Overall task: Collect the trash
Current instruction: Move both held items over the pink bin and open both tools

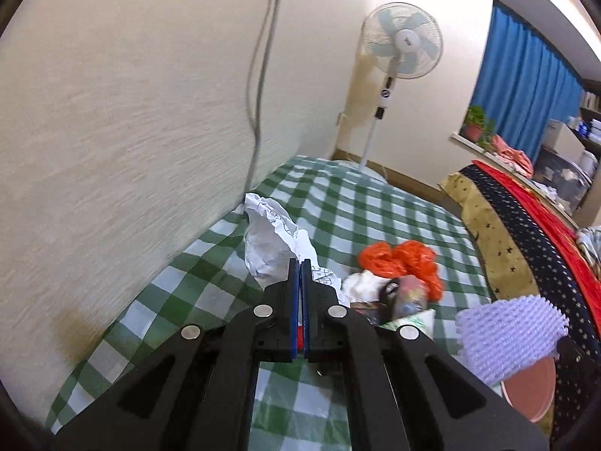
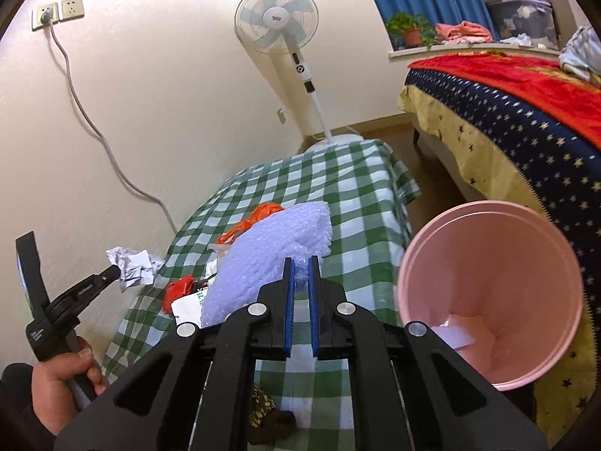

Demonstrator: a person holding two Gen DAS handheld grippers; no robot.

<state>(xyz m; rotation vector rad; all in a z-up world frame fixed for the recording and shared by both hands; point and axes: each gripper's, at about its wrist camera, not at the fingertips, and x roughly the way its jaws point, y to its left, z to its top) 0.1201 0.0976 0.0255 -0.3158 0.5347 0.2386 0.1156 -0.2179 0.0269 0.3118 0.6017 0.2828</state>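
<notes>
Trash was in both tongs: the left tongs [image 1: 299, 263], at frame centre, pinched crumpled paper [image 1: 270, 240]; the right tongs [image 2: 301, 263] clamped foam wrap [image 2: 270, 248] left of the bin [image 2: 488, 293]. Both looked light and crushable, best held by an edge.

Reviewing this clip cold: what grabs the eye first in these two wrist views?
Both grippers are loaded: the left gripper is shut on a crumpled white paper, and the right gripper pinches a sheet of white foam wrap above the green checked tablecloth. To the right of the table stands an open pink bin with a scrap of paper inside, while an orange plastic bag waits in the leftover pile.
</notes>
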